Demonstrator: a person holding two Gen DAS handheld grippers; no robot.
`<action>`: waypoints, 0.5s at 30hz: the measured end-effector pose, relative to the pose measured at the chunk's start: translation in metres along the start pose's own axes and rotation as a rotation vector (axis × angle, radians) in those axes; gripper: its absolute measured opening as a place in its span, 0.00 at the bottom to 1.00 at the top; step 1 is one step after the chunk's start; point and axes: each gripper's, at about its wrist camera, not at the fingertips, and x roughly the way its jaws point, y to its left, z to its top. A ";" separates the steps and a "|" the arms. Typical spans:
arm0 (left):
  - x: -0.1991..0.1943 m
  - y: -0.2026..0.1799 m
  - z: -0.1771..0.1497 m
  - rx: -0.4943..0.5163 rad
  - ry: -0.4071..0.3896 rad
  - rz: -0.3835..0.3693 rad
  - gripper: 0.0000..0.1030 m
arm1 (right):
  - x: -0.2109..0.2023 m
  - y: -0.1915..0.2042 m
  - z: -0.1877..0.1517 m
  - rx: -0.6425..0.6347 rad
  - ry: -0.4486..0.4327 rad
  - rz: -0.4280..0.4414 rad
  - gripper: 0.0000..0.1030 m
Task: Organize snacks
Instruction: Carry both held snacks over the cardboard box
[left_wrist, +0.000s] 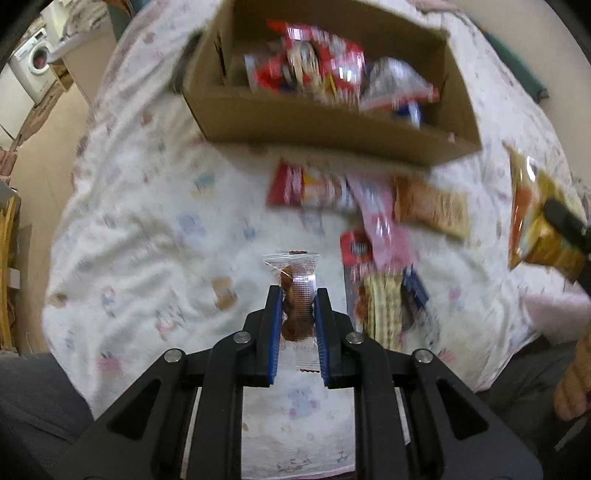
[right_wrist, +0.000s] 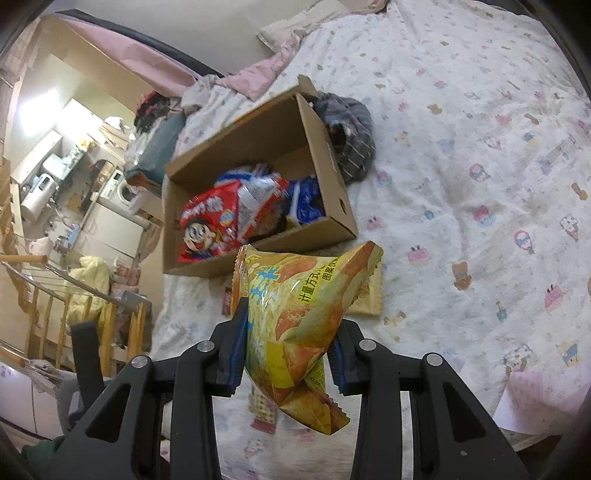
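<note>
My left gripper (left_wrist: 297, 295) is shut on a small clear-wrapped brown snack (left_wrist: 295, 291), lifted above the bed. Ahead of it stands an open cardboard box (left_wrist: 325, 125) holding several red, silver and blue snack packs (left_wrist: 317, 70). Loose snack packets (left_wrist: 365, 206) lie on the patterned bedsheet (left_wrist: 155, 206) between gripper and box. My right gripper (right_wrist: 288, 317) is shut on a yellow chip bag (right_wrist: 299, 314), held above the bed just in front of the cardboard box (right_wrist: 258, 192). That chip bag (left_wrist: 535, 218) shows at the right edge of the left wrist view.
A grey striped garment (right_wrist: 347, 136) lies behind the box. Pink bedding (right_wrist: 258, 70) is bunched at the far end of the bed. A wooden rail (right_wrist: 88, 314) and a washing machine (right_wrist: 123, 192) stand beyond the bed's left edge. A person's hand (left_wrist: 574, 380) appears at right.
</note>
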 end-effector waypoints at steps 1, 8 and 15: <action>-0.006 0.001 0.005 -0.003 -0.017 -0.001 0.13 | -0.002 0.002 0.002 0.000 -0.013 0.012 0.37; -0.030 0.004 0.049 -0.001 -0.115 0.013 0.14 | -0.009 0.018 0.017 -0.017 -0.067 0.057 0.37; -0.039 0.013 0.082 0.004 -0.171 0.042 0.14 | -0.007 0.027 0.041 -0.006 -0.112 0.079 0.37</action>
